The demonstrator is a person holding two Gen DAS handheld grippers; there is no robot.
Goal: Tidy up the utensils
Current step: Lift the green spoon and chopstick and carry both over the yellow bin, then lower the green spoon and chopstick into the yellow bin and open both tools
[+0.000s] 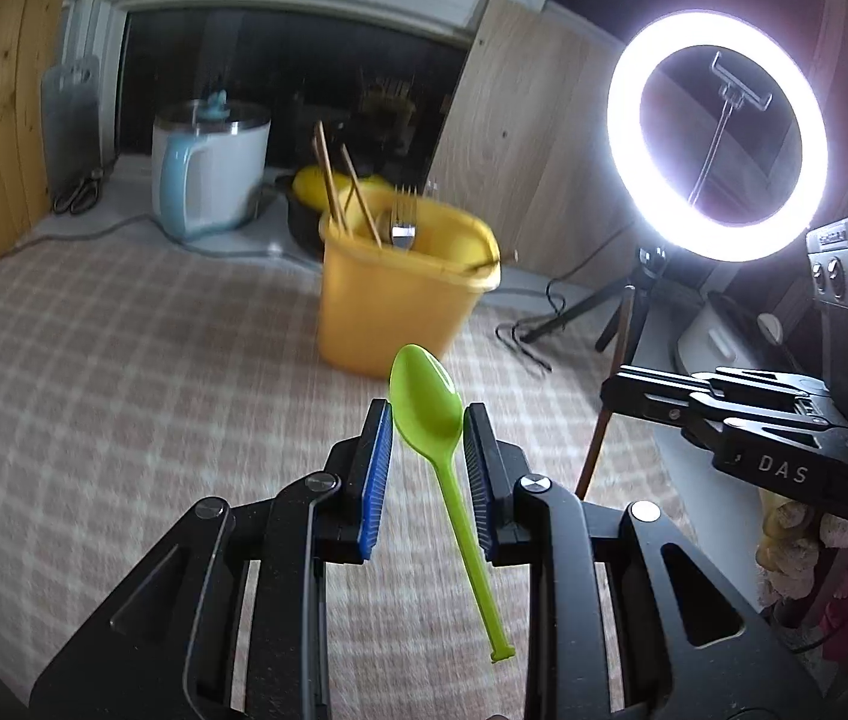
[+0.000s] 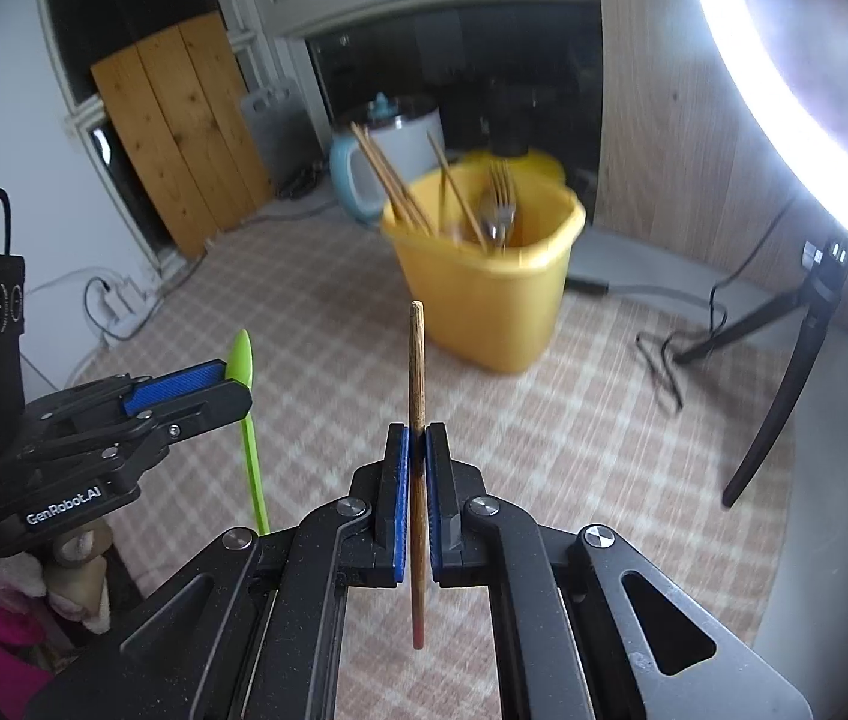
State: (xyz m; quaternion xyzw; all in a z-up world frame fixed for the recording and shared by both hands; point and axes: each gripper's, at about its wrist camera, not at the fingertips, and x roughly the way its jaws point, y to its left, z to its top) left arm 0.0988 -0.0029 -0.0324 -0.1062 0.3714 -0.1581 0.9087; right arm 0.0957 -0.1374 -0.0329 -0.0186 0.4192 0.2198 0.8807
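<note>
My left gripper is shut on a green plastic spoon, bowl forward, handle hanging back and down. It also shows in the right wrist view at the left, with the spoon in it. My right gripper is shut on a wooden chopstick that stands upright between the pads; its body shows at the right of the left wrist view. A yellow bin stands ahead on the checked cloth and holds several chopsticks and forks.
A white and blue kettle stands behind the bin to the left. A lit ring light on a tripod stands at the right with a cable on the cloth. Wooden boards lean at the back left.
</note>
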